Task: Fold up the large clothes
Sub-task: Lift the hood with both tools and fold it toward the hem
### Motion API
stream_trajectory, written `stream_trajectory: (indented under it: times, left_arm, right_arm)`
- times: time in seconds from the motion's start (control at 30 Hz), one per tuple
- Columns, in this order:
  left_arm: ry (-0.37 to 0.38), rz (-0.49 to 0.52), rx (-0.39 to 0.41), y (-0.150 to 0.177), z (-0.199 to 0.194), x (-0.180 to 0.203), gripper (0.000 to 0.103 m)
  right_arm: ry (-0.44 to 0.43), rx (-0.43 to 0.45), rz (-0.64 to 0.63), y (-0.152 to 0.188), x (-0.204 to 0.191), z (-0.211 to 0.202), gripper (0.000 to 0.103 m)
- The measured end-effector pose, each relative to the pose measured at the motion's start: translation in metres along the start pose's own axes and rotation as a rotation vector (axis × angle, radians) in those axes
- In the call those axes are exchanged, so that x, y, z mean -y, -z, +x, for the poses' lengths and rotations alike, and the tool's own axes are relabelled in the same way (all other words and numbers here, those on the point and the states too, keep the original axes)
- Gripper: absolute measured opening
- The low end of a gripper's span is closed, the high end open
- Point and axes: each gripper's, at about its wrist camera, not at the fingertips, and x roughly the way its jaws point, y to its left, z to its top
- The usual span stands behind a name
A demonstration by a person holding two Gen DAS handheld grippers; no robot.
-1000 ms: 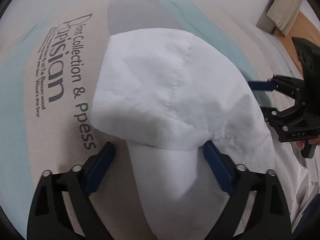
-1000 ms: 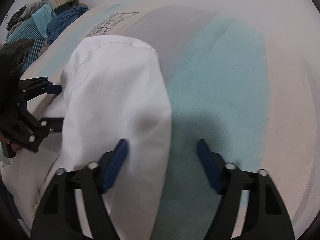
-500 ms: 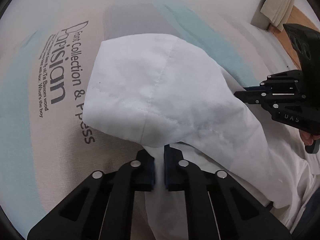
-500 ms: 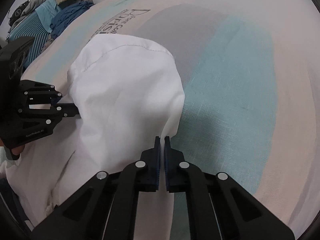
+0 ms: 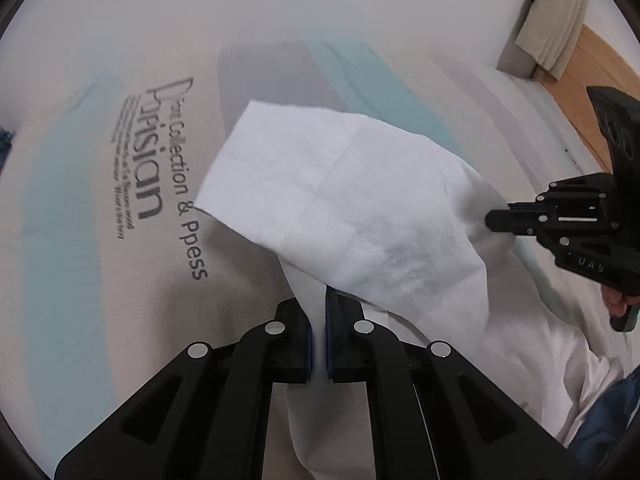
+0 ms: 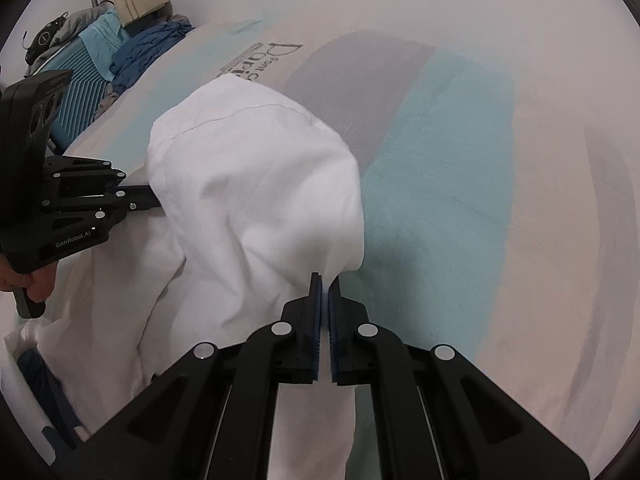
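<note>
Pinching soft white garment point(image 5: 360, 208), left claw point(image 5: 318, 320), right claw point(image 6: 325, 300), striped woven sheet point(image 6: 460, 184)

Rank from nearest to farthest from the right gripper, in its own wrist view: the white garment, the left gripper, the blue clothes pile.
1. White garment, pinched in the right gripper.
2. Left gripper, at the garment's left edge.
3. Blue clothes pile, far upper left.

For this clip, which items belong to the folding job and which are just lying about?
In the job: white garment, left gripper, right gripper, both shut on it.

Lying about: printed bedsheet, blue clothes pile, teal suitcase, beige cloth.
</note>
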Motion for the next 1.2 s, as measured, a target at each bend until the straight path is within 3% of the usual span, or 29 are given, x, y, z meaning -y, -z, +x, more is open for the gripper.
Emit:
stream_trajectory:
  times: [0.4, 1.2]
  left_arm:
    - [-0.013, 0.035, 0.040, 0.022, -0.072, 0.040, 0.003]
    - [0.032, 0.079, 0.075, 0.119, -0.181, 0.120, 0.003]
  right_arm:
    - [-0.007, 0.072, 0.027, 0.014, -0.030, -0.077, 0.002]
    - [-0.032, 0.092, -0.076, 0.119, -0.101, -0.192, 0.002]
